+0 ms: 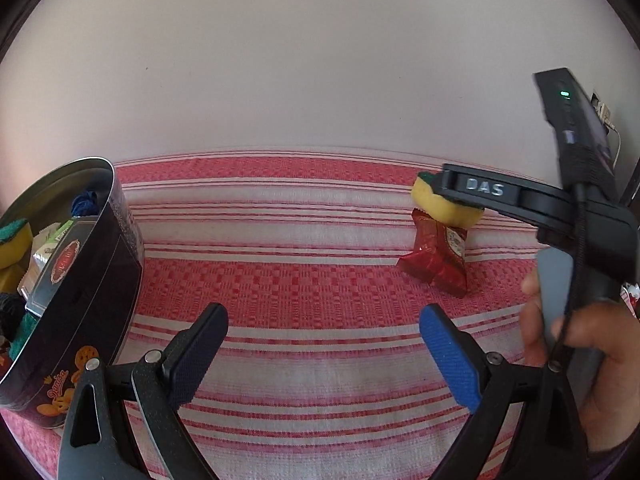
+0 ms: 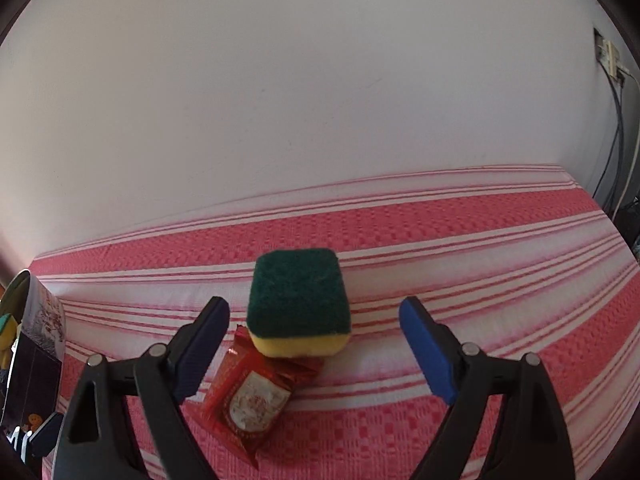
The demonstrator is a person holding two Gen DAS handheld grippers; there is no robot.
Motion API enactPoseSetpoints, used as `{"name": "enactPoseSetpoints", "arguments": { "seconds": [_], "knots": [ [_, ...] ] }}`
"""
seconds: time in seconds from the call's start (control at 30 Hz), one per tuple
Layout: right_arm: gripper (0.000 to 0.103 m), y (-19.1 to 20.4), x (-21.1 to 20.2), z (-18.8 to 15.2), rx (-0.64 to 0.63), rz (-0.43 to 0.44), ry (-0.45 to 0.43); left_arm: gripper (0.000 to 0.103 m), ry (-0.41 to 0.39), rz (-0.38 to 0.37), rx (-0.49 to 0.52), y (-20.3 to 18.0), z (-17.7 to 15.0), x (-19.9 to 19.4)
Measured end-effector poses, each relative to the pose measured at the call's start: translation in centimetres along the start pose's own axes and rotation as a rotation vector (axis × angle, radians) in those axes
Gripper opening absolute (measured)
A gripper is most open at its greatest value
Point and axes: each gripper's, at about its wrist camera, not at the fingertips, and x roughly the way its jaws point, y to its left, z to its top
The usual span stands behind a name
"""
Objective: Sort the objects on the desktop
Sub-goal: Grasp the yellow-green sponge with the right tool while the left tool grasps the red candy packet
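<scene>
My sorting looks well along but not finished, judging by what already sits in the tin (image 1: 100, 248) at my left: I can make out a green-and-yellow sponge (image 1: 14, 240) against its far wall, a pale packet (image 1: 48, 250) beside that, something blue (image 1: 85, 202) further back, and dark green cloth lower down that I cannot identify. Out on the red-and-white striped cloth (image 1: 320, 380) only two things still show: a second sponge (image 2: 298, 304), green scouring face up and yellow foam below, and a red packet (image 2: 250, 394) whose far end is tucked under that sponge's near edge, so the two touch. My right gripper (image 2: 316, 346) is spread wide and holds nothing; its fingers stand on either side of the sponge and packet, a little nearer the camera than the sponge, with clear gaps on both sides. From the left wrist view one black finger of that gripper crosses in front of the sponge, and the hand (image 1: 592, 364) holding it fills the right edge. My left gripper (image 1: 320, 354) is also wide open and empty, hanging over bare cloth just beside the tin. I judge the sponge to be the next pick, then the packet, both bound for the tin, though items outside these views cannot be ruled out.
</scene>
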Motion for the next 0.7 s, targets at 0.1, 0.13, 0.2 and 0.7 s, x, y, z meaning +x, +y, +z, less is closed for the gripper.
{"name": "enactPoseSetpoints", "arguments": {
  "seconds": [0.1, 0.13, 0.2, 0.7],
  "knots": [
    [0.074, 0.8, 2.5, 0.5, -0.030, -0.037, 0.073, 0.098, 0.003, 0.005, 0.014, -0.2, 0.1, 0.3],
    [0.053, 0.7, 3.1, 0.4, -0.023, -0.043, 0.105, 0.098, 0.006, 0.001, 0.012, -0.2, 0.1, 0.3],
    [0.053, 0.0, 2.6, 0.2, 0.022, -0.029, 0.087, 0.098, 0.011, -0.008, 0.011, 0.0, 0.1, 0.3],
    [0.054, -9.1, -12.7, -6.8, 0.191, -0.268, -0.330, 0.098, 0.009, -0.095, 0.244, -8.6, 3.3, 4.1]
  ]
}}
